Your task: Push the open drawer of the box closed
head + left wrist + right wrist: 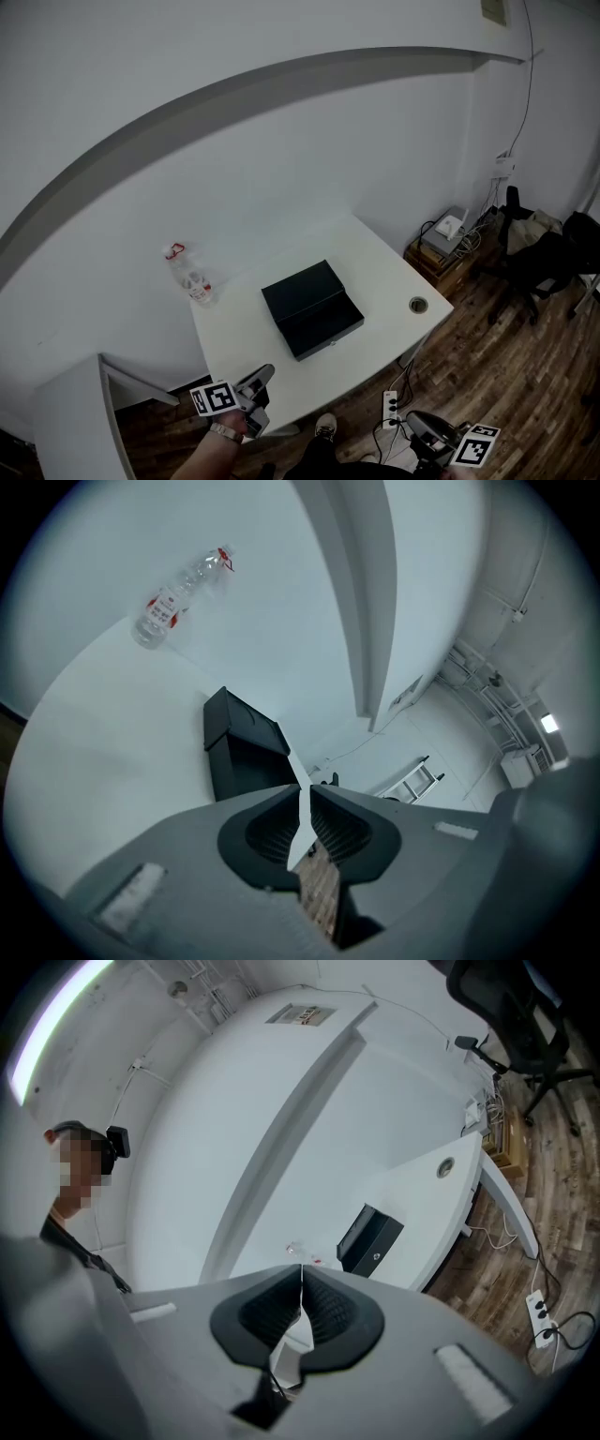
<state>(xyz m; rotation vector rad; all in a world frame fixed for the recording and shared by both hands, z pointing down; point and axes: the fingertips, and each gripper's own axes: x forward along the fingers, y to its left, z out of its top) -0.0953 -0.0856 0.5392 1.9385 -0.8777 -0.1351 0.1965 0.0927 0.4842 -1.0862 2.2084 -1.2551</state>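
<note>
Cut off / unreadable
R gripper [429, 434] cropped by btm edge, 5 o'clock; bottle [190, 277] label too small to read.

One box [311, 309], one bottle [190, 277]

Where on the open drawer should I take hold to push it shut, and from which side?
Take the drawer by its flat front panel, coming from the table's near edge. That panel faces you, so pressing straight toward the black box likely slides it in.

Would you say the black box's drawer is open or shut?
Open: the drawer juts out in front of the box.
</note>
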